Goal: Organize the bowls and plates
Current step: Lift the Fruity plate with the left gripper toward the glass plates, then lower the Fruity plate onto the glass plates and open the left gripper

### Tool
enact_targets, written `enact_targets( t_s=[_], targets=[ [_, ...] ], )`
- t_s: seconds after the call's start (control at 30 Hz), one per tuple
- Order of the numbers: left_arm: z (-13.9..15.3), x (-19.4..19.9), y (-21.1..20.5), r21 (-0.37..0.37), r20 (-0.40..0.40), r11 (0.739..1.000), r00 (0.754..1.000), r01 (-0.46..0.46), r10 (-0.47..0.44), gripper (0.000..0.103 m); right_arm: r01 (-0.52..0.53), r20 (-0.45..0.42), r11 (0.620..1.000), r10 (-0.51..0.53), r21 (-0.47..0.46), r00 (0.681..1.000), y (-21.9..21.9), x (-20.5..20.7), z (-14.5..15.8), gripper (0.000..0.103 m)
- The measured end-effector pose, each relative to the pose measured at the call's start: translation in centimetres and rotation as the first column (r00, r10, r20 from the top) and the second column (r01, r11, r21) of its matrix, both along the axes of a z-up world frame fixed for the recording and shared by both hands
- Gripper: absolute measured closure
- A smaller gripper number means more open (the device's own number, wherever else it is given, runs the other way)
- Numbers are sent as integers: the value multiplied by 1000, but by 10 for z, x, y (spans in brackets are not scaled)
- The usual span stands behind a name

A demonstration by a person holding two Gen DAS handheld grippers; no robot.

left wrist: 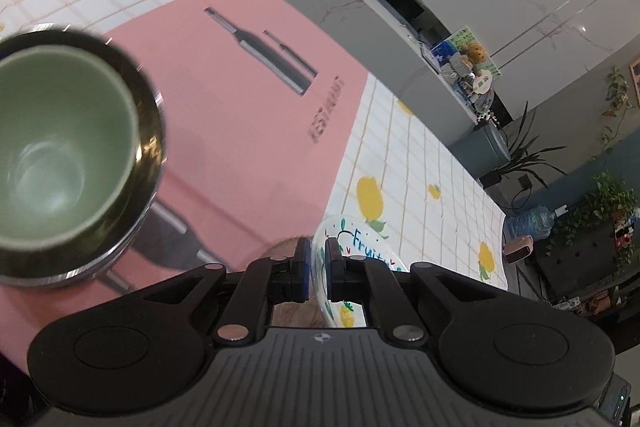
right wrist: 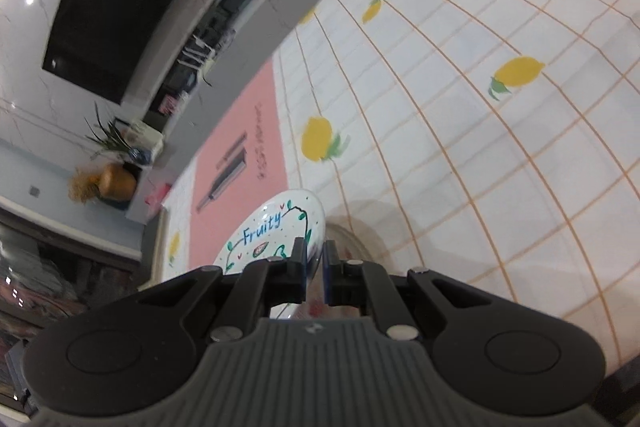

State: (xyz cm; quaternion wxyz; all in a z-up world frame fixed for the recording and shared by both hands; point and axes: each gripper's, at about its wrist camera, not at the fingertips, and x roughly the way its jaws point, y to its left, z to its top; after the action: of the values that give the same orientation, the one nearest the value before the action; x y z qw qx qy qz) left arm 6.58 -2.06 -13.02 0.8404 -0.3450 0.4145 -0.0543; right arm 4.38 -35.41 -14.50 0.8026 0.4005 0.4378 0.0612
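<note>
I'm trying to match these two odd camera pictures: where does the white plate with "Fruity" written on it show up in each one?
Left wrist view: the Fruity plate sits low, right of centre, its rim between the fingers of the left hand-held gripper.
Right wrist view: the plate is low, centre-left, its rim between the fingers of the right hand-held gripper.
Shared landmark: the pink placemat with bottle pictures.

A green bowl [left wrist: 56, 155] nests in a steel bowl [left wrist: 148, 131]; the white "Fruity" plate [right wrist: 276, 223] is tilted.
</note>
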Motion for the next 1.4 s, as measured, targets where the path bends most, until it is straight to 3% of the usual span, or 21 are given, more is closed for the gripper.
enact_targets(
  t_s=[0.53, 1.4],
  targets=[
    [-18, -12, 6, 28, -51, 1000, 999, -13, 14, 96, -126, -57, 969, 116, -211, 992, 30, 6, -6, 94],
    [-21, -9, -5, 93, -64, 996, 998, 13, -7, 96, -162, -69, 929, 147, -333, 987, 44, 7, -6, 93]
  ],
)
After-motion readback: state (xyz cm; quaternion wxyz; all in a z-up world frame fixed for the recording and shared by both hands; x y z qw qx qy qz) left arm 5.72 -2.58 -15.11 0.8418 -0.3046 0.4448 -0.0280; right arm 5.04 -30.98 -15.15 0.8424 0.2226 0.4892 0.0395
